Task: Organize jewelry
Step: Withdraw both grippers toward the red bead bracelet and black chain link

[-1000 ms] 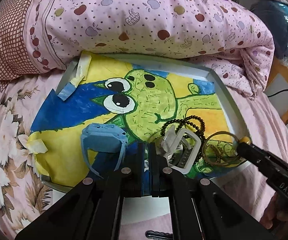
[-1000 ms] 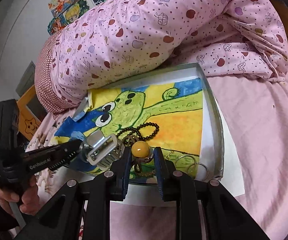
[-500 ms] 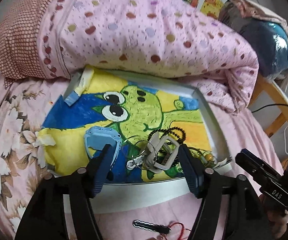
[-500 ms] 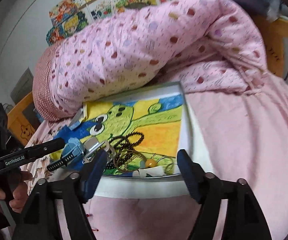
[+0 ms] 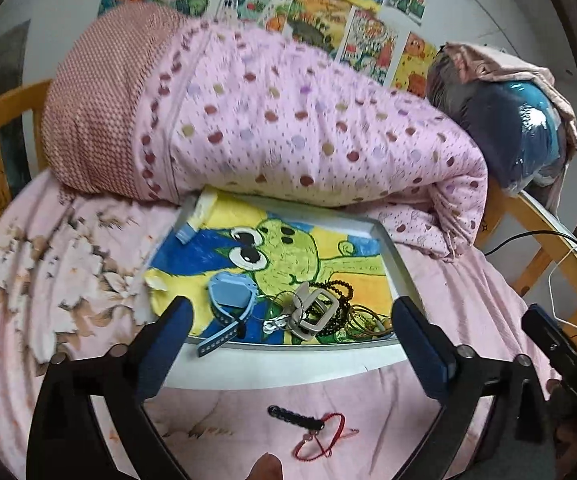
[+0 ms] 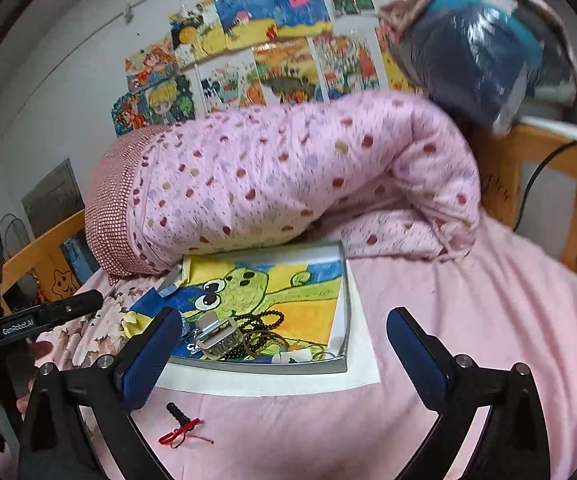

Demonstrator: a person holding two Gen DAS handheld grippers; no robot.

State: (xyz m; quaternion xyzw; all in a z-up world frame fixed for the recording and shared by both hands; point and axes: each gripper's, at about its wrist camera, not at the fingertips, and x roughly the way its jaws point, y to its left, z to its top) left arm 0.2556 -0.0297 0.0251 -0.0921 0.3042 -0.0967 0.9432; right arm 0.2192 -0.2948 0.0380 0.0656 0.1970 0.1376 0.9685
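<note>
A shallow grey tray lined with a frog drawing lies on the pink bed. In it sit a light-blue watch, a silver buckle, a black bead bracelet and thin gold rings. A black pin with a red cord lies on the sheet in front of the tray. My left gripper is open and empty, held back above the tray's near edge. My right gripper is open and empty too.
A rolled pink dotted quilt lies right behind the tray. A white sheet of paper lies under the tray. A wooden bed frame runs along the right, with a dark bagged bundle on it.
Both grippers opened and pulled back up from the tray. The left let go of the jewelry pile, the right let go of the yellow bead piece, which now lies in the tray.
</note>
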